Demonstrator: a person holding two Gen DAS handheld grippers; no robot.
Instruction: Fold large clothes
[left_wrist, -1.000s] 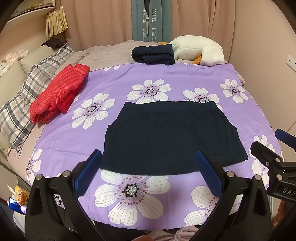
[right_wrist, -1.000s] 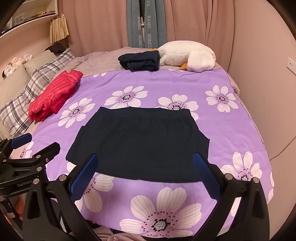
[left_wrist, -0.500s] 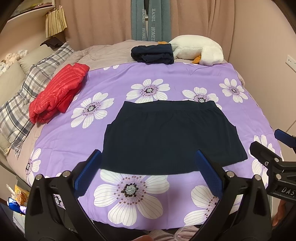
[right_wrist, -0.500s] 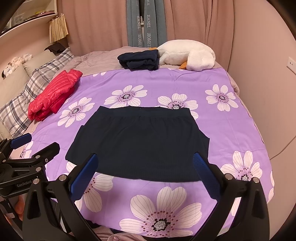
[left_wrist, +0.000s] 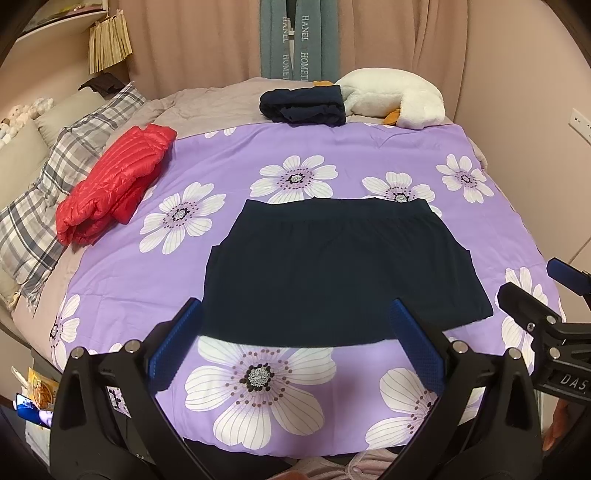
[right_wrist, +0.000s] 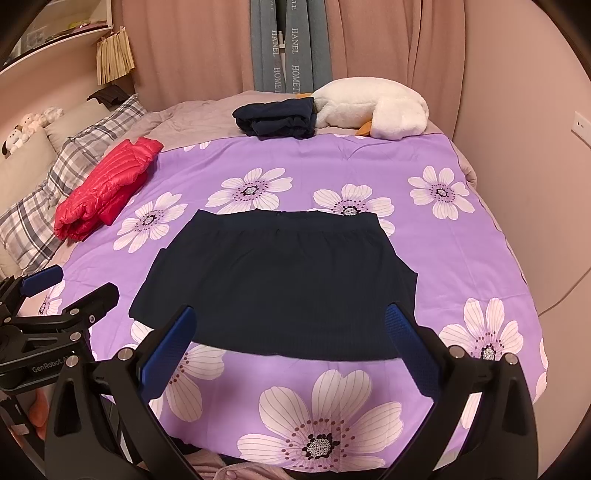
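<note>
Both tongs, left tongs (left_wrist: 295, 343) and right tongs (right_wrist: 291, 339), hover spread wide and empty just short of the dark skirt (left_wrist: 340, 273), lying flat mid-bed (left_wrist: 314, 155).

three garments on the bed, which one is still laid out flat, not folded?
The dark navy garment spread on the purple floral sheet, nearest both grippers. The red puffer jacket and the other navy garment by the white plush are folded bundles.

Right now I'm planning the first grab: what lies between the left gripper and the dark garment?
Only bare purple flowered bedspread: in the left wrist view the open left gripper hovers before the near hem of the dark garment, with nothing in between.
</note>
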